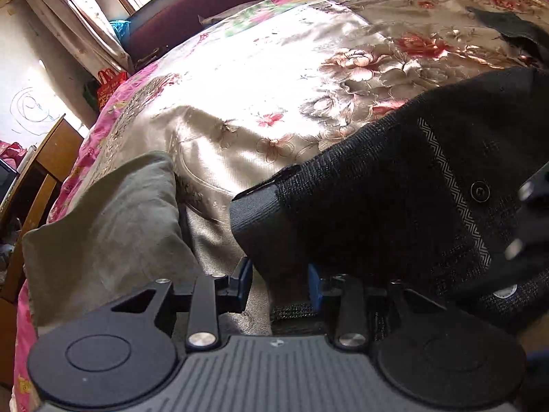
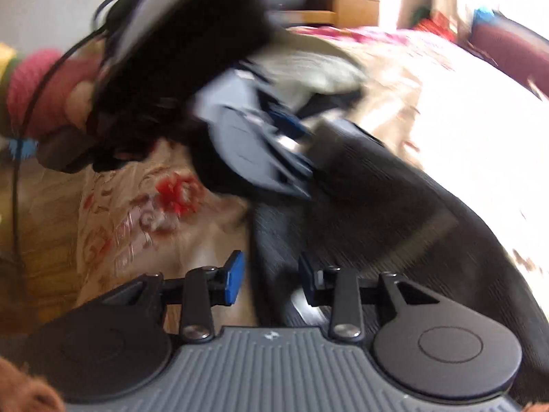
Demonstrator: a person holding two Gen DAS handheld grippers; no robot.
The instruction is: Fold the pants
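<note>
Pants (image 1: 394,189) are lying on the bed (image 1: 257,79), dark knit fabric w/ a cuff-like hem end toward the left wrist view's lower centre and the bulk running up and right. Left gripper (image 1: 279,283) is sitting released, jaws apart, hem edge just ahead of and partly between the blue pads (image 1: 242,281) but not pinched. Right gripper (image 2: 271,279) is also standing open; a dark fold of the pants (image 2: 360,213) is lying between its jaws, pads not pressing, pic blurred. Long axis looks to be running from the left gripper's hem diagonally away to the right, so both grippers are about equally near, each at its own edge. Grey cloth (image 1: 103,226) is lying just left, apart from the pants.
</note>
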